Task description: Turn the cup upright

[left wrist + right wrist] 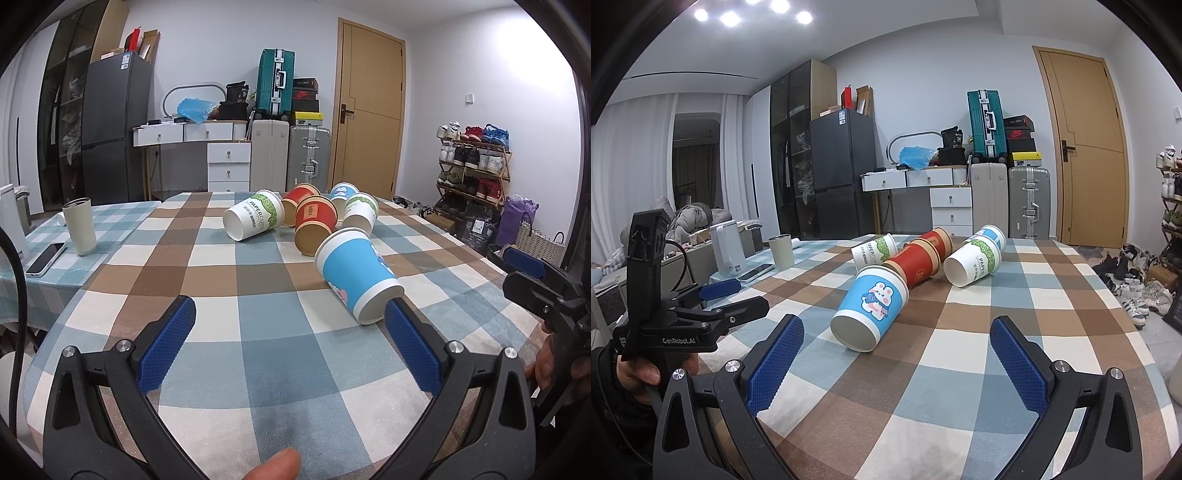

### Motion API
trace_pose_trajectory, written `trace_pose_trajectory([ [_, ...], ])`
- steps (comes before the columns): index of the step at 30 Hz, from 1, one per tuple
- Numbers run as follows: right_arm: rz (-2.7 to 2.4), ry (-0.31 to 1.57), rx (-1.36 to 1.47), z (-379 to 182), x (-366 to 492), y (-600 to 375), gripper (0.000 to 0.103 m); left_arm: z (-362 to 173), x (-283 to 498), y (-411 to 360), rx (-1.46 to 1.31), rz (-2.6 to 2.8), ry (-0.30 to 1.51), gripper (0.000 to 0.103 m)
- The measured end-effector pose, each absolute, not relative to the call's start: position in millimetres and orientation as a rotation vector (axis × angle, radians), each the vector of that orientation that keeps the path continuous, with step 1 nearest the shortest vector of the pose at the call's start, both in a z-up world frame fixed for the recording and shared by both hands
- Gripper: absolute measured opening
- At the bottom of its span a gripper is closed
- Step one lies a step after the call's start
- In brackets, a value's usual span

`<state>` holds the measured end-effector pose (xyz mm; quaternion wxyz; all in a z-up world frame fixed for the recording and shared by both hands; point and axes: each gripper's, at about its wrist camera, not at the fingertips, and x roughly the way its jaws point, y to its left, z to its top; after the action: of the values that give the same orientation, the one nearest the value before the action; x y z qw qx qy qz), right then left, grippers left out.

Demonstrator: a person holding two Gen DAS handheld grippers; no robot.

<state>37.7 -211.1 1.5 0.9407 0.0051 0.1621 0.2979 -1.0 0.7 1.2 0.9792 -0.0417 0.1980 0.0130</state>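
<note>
Nothing of the task done yet, to judge from how things lie. Six paper cups on the checked table [110,295], all on their sides, none upright. Nearest: the blue cup [356,275] with a rabbit print, lying tilted with its base toward the cameras and its mouth toward the cluster. Behind it two red cups [314,225], two green-leaf cups [253,219] and one more blue cup [341,195], close together, some touching.

Left gripper [291,314] low over the table, fingers [168,347] spread wide, holding nothing; right finger pad just beside the base of the near blue cup, contact impossible to confirm. Right gripper [897,336] also spread wide and empty, aimed at the same cup's base [855,332], the cup lying between and a little beyond the fingers.

Left to do, probably: close on the near blue cup, lift, turn the mouth upward, set it down. Possibly the same for the other five, not certain from the task line.

At the far left a tall cream tumbler [79,227] standing, a phone [44,258] beside it, well apart from the cups.
</note>
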Motion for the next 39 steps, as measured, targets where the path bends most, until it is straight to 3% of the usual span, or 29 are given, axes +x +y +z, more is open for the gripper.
trace_pose_trajectory([
  [39, 0.585, 0.335, 0.008, 3, 40, -221, 0.103, 1, 0, -4, -0.087, 0.018, 0.403, 0.102],
])
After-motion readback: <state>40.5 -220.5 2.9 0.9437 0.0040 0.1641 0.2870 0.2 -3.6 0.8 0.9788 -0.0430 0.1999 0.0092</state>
